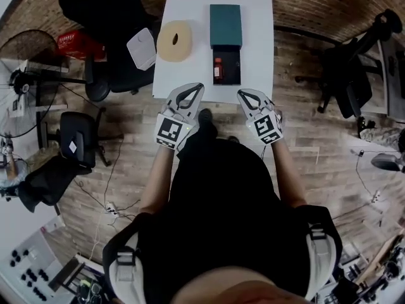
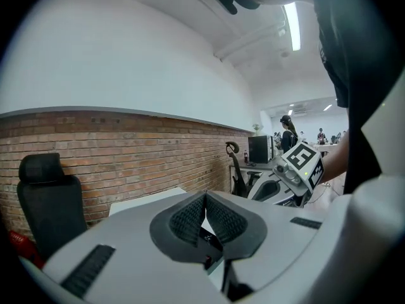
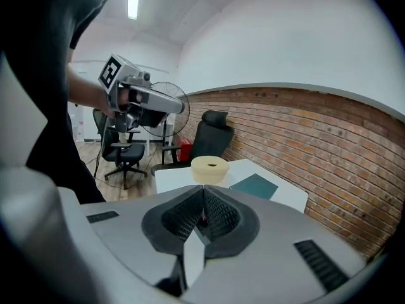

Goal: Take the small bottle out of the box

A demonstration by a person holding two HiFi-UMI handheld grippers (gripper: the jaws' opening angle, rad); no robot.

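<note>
Looking ahead, you have the small bottle (image 1: 218, 68) lying in the open box (image 1: 233, 73), long axis pointing away from you, roughly midway between left gripper (image 1: 192, 90) and right gripper (image 1: 247, 95); both pairs of jaws are closed, empty.

Pale grey shells on left gripper (image 1: 193, 87) and right gripper (image 1: 245, 94); black ribbed pads (image 2: 188, 219); black-and-white marker cube (image 1: 171, 130) behind each. Black top (image 1: 221, 189); grey shoulder pieces (image 1: 123, 265), possibly harness straps.

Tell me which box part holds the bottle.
The black open tray, nearer the person, with the red bottle inside; the teal part behind it shows a plain top.
</note>
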